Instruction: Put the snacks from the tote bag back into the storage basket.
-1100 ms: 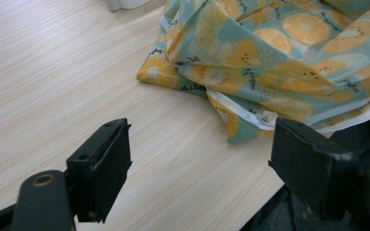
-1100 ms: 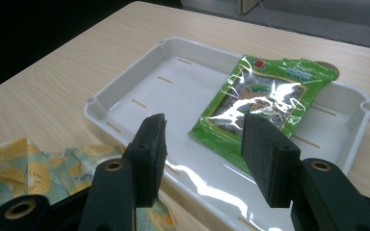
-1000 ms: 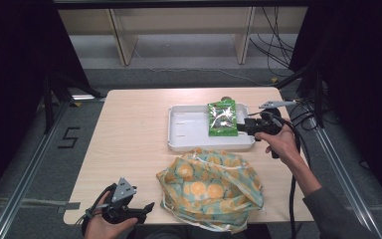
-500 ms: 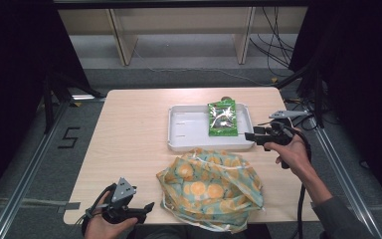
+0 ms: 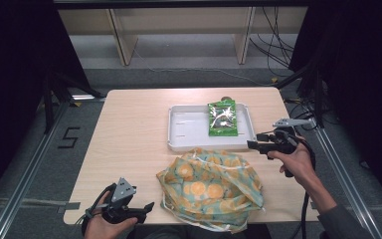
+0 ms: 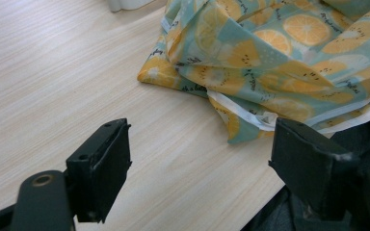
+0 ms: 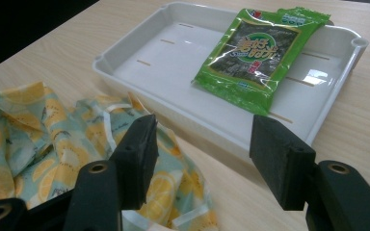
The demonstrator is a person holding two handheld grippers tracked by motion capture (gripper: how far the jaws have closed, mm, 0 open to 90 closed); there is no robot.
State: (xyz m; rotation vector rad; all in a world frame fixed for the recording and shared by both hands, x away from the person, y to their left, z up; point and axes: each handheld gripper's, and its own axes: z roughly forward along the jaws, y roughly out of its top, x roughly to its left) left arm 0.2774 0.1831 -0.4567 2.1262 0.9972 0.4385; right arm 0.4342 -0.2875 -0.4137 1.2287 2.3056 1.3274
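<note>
Packet (image 5: 222, 118) sits flat in the tray (image 5: 176, 132), at the tray's right end, top edge just over the far rim. My right gripper (image 5: 252, 145) has backed off since a second ago: it was at the packet, now it hangs just off the tray's right near corner, not touching it. Its jaws have just been opening and stand wide with nothing between them; in the right gripper view the packet (image 7: 257, 55) lies well beyond the pads (image 7: 137, 156). I read that as packet released, drop-off done.

Fabric bag (image 5: 211, 186), orange-slice print, lies slumped just in front of the tray, touching its near rim. Likely next source if more goes into the tray.

Left gripper (image 5: 146, 207) is parked at the near table edge, left of the bag and well apart from the tray. Jaws wide, empty, bare table (image 6: 53, 72) between them, bag corner (image 6: 270, 72) just ahead.
</note>
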